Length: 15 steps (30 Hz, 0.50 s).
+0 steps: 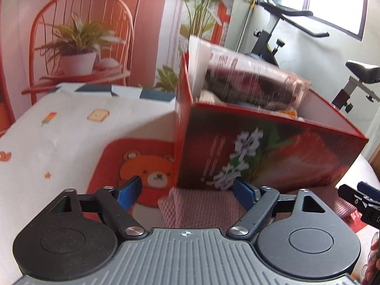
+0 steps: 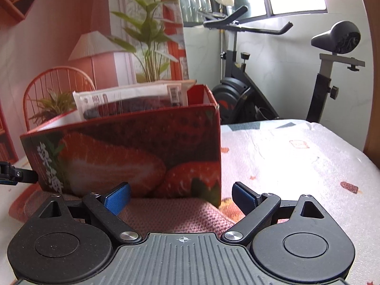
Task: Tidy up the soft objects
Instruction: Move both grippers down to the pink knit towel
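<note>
A red strawberry-print box [image 1: 268, 152] [image 2: 133, 156] stands on the bed, stuffed with soft items; a clear plastic package of dark fabric [image 1: 251, 83] [image 2: 128, 102] sticks out of its top. A pink knitted cloth [image 1: 201, 206] [image 2: 180, 216] lies flat in front of the box. My left gripper [image 1: 188, 191] is open, low over the cloth's left part, nothing between its blue pads. My right gripper [image 2: 181, 198] is open over the cloth's right part by the box corner, holding nothing. The right gripper's tip [image 1: 358, 197] shows at the left wrist view's right edge.
The bed carries a white cartoon-print sheet [image 1: 71, 137] [image 2: 296, 166] with an orange bear patch [image 1: 147, 171]. Behind it are an orange wire chair with a potted plant [image 1: 78, 54], a tall plant [image 2: 149, 38] and an exercise bike [image 2: 273, 71]. A hand [image 1: 372, 258] shows at the lower right.
</note>
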Available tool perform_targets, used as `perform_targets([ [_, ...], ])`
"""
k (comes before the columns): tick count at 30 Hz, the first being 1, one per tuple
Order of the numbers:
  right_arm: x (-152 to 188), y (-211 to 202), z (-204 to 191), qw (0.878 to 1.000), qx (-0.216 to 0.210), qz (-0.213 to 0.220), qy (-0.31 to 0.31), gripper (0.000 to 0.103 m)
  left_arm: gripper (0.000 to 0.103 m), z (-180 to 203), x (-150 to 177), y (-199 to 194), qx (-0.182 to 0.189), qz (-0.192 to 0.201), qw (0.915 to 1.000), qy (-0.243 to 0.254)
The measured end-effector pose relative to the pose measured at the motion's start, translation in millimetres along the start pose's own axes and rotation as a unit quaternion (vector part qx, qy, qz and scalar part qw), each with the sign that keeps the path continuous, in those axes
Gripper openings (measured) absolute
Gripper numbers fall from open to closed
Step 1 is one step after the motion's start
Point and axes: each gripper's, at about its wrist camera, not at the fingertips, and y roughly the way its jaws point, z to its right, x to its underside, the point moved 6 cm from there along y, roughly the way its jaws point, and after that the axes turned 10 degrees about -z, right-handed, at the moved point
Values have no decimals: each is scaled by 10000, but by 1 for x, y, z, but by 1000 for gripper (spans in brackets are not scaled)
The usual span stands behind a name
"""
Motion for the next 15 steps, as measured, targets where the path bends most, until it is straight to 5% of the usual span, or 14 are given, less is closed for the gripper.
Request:
perform_targets([
  [4,5,5,1,9999,-11,-137,31,86,52,2,11,14,158,-255,9994,150],
  [15,11,23,-11,9979,-76,-608,-217,85,52,4,19,31,131,-343,9992,170],
])
